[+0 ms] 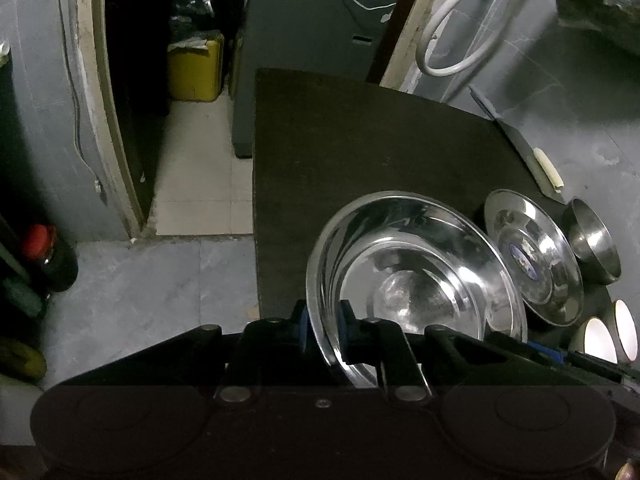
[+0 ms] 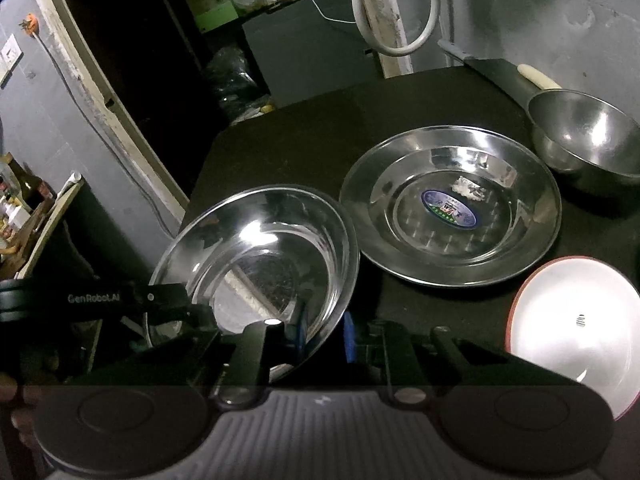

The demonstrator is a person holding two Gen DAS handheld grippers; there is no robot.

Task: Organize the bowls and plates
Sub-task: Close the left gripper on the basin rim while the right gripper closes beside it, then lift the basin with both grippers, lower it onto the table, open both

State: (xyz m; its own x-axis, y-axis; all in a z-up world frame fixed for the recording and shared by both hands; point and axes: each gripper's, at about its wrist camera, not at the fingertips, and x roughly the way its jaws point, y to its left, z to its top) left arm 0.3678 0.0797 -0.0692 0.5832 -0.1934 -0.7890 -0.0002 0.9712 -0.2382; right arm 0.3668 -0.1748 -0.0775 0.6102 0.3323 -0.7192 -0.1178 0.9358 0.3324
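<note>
A shiny steel plate (image 1: 416, 268) (image 2: 264, 256) is lifted and tilted over the near left part of the dark table (image 1: 360, 140). My left gripper (image 1: 324, 332) is shut on its near rim. In the right wrist view my right gripper (image 2: 326, 336) is also shut on the plate's near right rim, and the left gripper (image 2: 168, 304) holds the plate's left rim. A second steel plate with a blue sticker (image 2: 450, 204) (image 1: 532, 256) lies flat on the table to the right. A steel bowl (image 2: 588, 140) (image 1: 592, 240) stands behind it. A white plate with a red rim (image 2: 576, 332) lies at the near right.
A cleaver with a pale handle (image 2: 512, 72) lies at the table's far right by the grey wall. A white hose (image 2: 396, 8) hangs behind. Two white cups (image 1: 612, 336) stand at the near right. Bottles (image 1: 52, 256) stand on the floor at the left, by a doorway.
</note>
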